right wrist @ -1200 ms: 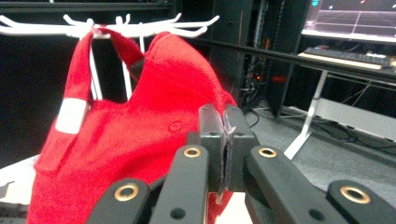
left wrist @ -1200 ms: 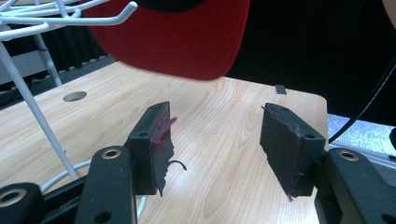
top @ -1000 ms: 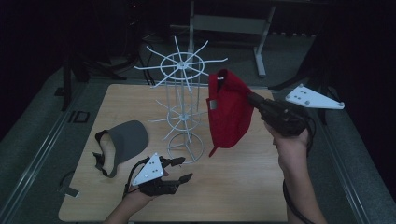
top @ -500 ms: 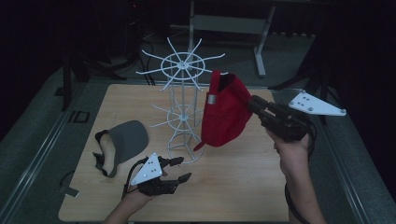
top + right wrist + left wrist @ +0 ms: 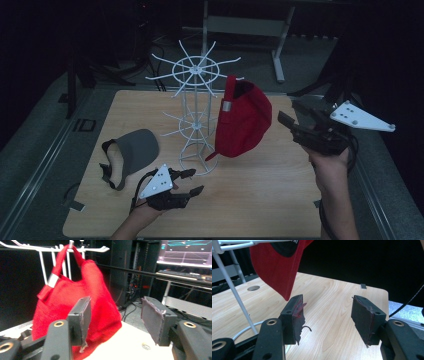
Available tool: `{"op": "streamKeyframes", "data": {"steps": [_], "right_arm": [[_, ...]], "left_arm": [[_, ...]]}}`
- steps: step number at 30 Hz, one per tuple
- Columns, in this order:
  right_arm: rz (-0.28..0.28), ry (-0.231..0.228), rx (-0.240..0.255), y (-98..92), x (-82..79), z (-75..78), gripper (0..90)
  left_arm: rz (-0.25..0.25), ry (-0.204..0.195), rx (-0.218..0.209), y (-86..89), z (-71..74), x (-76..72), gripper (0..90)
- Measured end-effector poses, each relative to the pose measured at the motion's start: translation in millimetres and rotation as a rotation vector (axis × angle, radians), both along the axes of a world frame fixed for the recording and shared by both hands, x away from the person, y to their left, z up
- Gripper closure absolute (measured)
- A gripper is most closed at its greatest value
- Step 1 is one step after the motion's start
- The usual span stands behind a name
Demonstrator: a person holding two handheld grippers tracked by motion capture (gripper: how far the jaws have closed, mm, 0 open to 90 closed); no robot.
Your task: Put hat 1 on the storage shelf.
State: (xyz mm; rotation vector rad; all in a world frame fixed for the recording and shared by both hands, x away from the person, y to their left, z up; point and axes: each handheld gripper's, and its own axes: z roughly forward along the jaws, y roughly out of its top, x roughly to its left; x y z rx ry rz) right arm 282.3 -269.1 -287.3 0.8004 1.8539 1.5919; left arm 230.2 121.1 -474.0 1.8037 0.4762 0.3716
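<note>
Wooden surface (image 5: 260, 200) carries white rack (image 5: 194, 125); grey visor (image 5: 132, 150) left of rack; left tongs (image 5: 192, 181) by rack base, apart, empty; red cap (image 5: 245, 117) hangs on rack's right arm; right tongs (image 5: 290, 120) right of cap, just opened, clear of it.

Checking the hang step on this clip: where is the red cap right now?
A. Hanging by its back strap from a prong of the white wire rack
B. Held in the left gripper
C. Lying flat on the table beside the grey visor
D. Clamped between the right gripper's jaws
A: the red cap hangs by its strap from a prong of the white wire rack, while the right gripper stands open and clear of it.
</note>
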Motion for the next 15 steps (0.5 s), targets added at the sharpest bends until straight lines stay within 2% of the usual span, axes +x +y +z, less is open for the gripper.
{"op": "streamKeyframes", "data": {"steps": [2,11,14,15], "right_arm": [[-0.016,0.004,0.005,-8.4,-0.9,-3.7,38.3],[-0.104,0.029,0.019,-43.9,-5.0,-23.0,32.0],[-0.121,0.055,0.028,-53.5,-4.5,-34.3,25.4],[-0.119,0.066,0.027,-56.3,-4.4,-39.3,20.2]], "left_arm": [[0.002,0.006,0.011,0.7,-2.1,-0.5,44.1],[0.006,0.019,0.005,4.6,-8.3,-1.6,44.2],[0.007,0.019,0.005,5.3,-8.6,-1.7,44.2],[0.007,0.02,0.003,5.7,-8.8,-1.7,44.2]]}}
